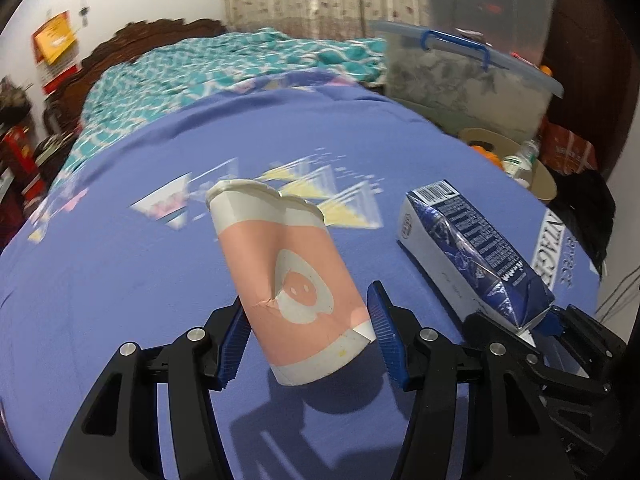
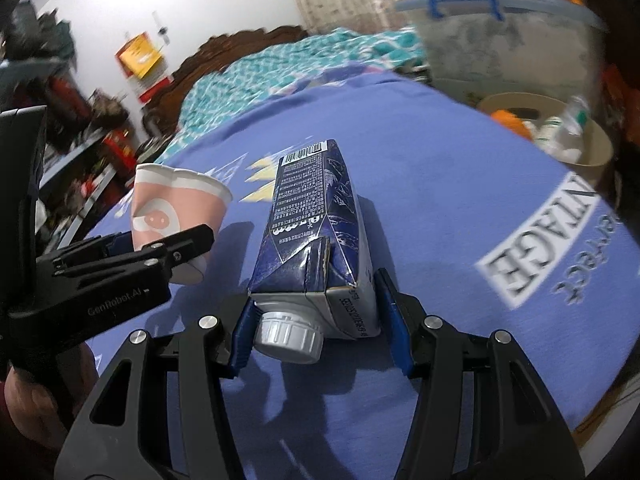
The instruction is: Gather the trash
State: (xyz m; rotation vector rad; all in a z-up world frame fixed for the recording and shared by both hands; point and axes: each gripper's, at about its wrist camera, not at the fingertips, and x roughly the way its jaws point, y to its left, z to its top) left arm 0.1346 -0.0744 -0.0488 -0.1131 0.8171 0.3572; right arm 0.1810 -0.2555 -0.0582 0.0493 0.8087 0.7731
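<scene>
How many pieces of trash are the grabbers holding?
2. A dented pink paper cup sits between the left gripper's fingers, and a dark blue drink carton between the right gripper's fingers. More trash may lie out of view.

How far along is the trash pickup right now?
Done: the bin beside the bed already holds some trash. In hand: left gripper clamps the dented paper cup, right gripper clamps the blue carton. Left: dropping both into the bin.
</scene>
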